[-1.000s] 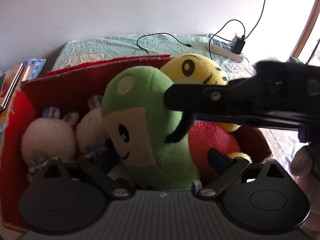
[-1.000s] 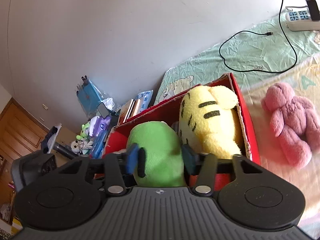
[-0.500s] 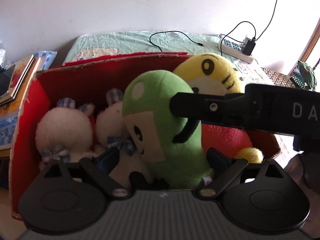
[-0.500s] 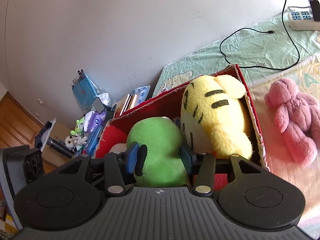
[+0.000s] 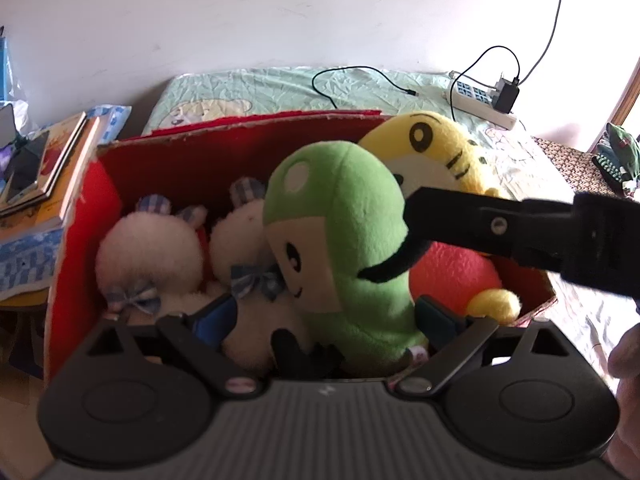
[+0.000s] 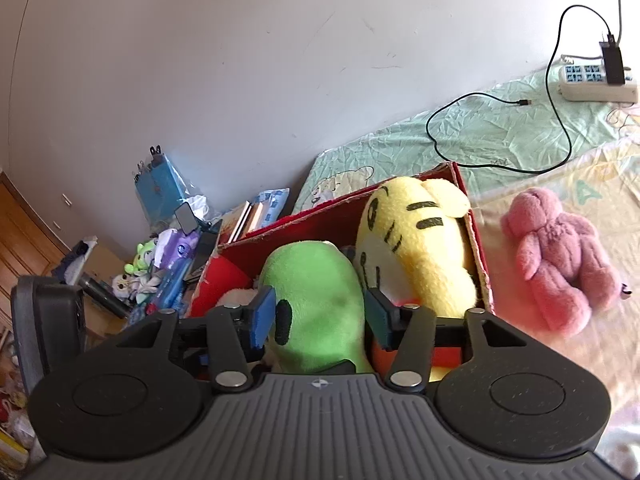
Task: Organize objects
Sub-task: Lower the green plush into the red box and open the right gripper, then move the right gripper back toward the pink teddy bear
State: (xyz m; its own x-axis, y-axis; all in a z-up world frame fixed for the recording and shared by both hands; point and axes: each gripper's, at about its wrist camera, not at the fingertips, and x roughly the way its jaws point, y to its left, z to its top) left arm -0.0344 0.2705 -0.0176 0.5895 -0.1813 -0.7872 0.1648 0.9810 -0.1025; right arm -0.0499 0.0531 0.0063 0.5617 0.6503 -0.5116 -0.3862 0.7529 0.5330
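A red cardboard box [image 5: 240, 120] on the bed holds two white plush toys [image 5: 148, 252], a green plush [image 5: 340, 240] and a yellow tiger plush [image 5: 432, 148]. My right gripper [image 6: 320, 316] is shut on the green plush [image 6: 316, 300], one pad on each side of its head. One of its fingers [image 5: 460, 216] reaches in from the right in the left wrist view. My left gripper [image 5: 324, 316] stands open at the near wall of the box. Its pads flank the green plush's lower body without pressing on it.
A pink plush [image 6: 560, 256] lies on the bedsheet right of the box [image 6: 478, 248]. A power strip [image 6: 596, 84] and a looped black cable [image 6: 500, 164] lie near the wall. Books [image 5: 48, 168] and clutter are stacked left of the box. A hand [image 5: 628, 356] shows at the right edge.
The left gripper has drawn back from the box, so more of the box and the white toys show. The right gripper keeps its hold on the green plush.
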